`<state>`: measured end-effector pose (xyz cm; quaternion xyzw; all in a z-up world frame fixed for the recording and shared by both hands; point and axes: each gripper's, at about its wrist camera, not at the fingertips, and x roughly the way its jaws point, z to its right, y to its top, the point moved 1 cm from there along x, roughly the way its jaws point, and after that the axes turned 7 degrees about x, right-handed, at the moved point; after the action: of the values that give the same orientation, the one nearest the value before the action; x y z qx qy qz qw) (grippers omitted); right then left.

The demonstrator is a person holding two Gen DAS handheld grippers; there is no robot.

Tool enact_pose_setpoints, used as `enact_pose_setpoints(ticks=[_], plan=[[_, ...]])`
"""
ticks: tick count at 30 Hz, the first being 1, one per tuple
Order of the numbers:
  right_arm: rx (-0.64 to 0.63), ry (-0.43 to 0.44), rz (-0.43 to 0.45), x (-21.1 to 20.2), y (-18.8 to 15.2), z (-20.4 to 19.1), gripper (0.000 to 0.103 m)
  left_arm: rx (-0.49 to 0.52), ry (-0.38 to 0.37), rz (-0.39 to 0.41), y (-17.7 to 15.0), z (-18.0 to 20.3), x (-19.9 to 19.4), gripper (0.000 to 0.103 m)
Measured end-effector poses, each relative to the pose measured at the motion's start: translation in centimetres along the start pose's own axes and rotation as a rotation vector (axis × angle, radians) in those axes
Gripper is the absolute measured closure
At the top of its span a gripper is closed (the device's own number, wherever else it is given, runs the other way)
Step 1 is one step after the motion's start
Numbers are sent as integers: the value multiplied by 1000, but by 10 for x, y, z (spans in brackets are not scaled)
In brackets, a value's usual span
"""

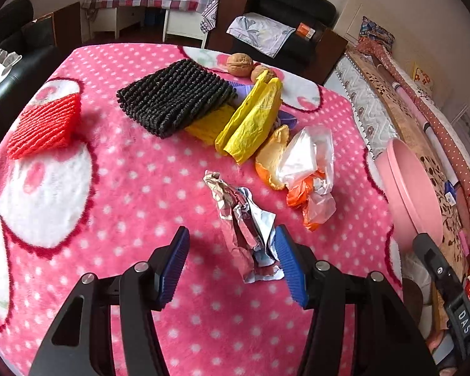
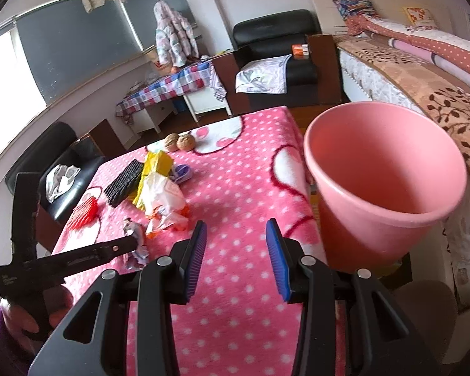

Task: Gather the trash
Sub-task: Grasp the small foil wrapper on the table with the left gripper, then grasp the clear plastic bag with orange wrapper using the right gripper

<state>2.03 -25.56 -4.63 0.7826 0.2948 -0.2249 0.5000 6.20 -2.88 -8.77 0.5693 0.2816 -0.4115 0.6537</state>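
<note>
**Left tongs straddle foil wrapper, right tongs idle by pink bin**

Left wrist view: left gripper (image 1: 232,258) is spread wide, crumpled foil wrapper (image 1: 246,228) sits between the fingers, touching the right blue pad (image 1: 289,263), clear gap to the other pad. Not clamped. Only this view shows the trash spread: clear plastic bag (image 1: 310,156) over an orange peel (image 1: 271,159) at 1 o'clock of the wrapper, yellow bag (image 1: 250,119) at 12, black foam net (image 1: 175,97) at 11, red foam net (image 1: 45,125) at 10 near the table's left edge. Two walnuts (image 1: 239,64) at the far edge. The pink bin (image 1: 410,188) appears only as a sliver at 3 o'clock.

Right wrist view: right gripper (image 2: 236,257) is wide apart, nothing between the pads, over bare blanket (image 2: 241,188). This view shows the bin's open mouth (image 2: 385,156) at 1–2 o'clock, beside the table's right edge; nothing visible inside. Left tool is visible at 9 o'clock, wrapper (image 2: 136,244) at its tip.

Room: open blanket between the trash cluster and the bin-side table edge. The bed (image 2: 423,87) lies just behind the bin.
</note>
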Motion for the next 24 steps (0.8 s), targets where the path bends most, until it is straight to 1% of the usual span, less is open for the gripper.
enact_pose_setpoints(ticks=[1, 3, 4, 5, 6, 8, 13, 17, 24], plan=[[-4, 11, -6, 1, 0, -2, 63, 11, -4, 5, 0, 1, 0, 48], [-6, 36, -15, 2, -1, -5, 63, 25, -16, 10, 0, 4, 0, 68], [-5, 46, -18, 2, -1, -7, 63, 31, -26, 12, 0, 4, -1, 74], [-5, 53, -21, 2, -1, -8, 61, 33, -29, 14, 0, 4, -1, 84], [-7, 63, -25, 3, -1, -10, 55, 37, -26, 19, 1, 4, -2, 87], [-9, 80, -23, 3, -3, -15, 52, 40, -33, 27, 1, 1, -6, 91], [-42, 113, -40, 9, 0, -31, 51, 13, -44, 53, 3, -13, -15, 94], [-68, 137, -76, 22, 2, -46, 49, 0, -37, 72, 2, -24, -22, 96], [-118, 134, -115, 45, 6, -72, 46, -3, -50, 88, -2, -39, -29, 96]])
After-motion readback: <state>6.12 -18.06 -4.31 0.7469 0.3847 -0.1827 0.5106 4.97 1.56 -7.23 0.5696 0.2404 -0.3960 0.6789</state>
